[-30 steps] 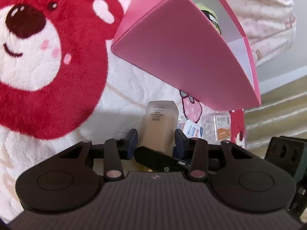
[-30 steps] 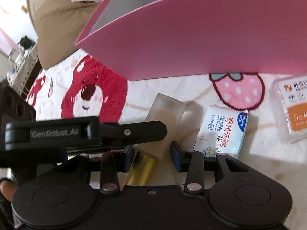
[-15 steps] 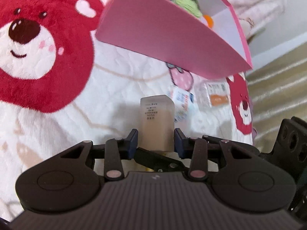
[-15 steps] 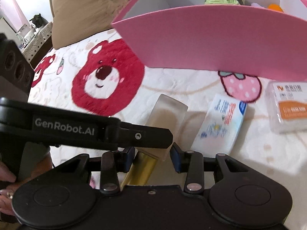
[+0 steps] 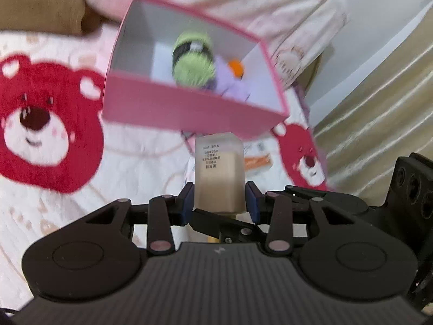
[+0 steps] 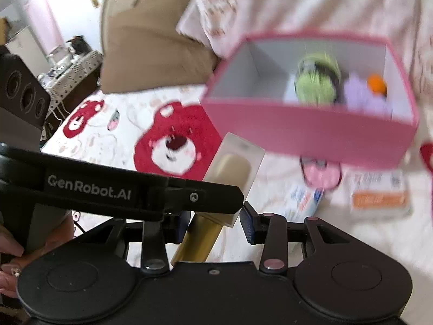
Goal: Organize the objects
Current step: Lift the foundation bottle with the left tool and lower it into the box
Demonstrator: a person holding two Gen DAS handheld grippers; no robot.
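Bottle (image 5: 219, 174) pinched in my L gripper (image 5: 219, 199), R gripper (image 6: 213, 224) clamps its gold cap end, box (image 5: 189, 109) ahead w/ room for it.

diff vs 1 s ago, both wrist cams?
Both grippers have lifted the frosted bottle off the bear blanket; the pink box now sits lower in view, showing the green yarn inside. Unchanged: left gripper clamps the body, right gripper the gold cap; wipes pack and clear floss box stay on the blanket.
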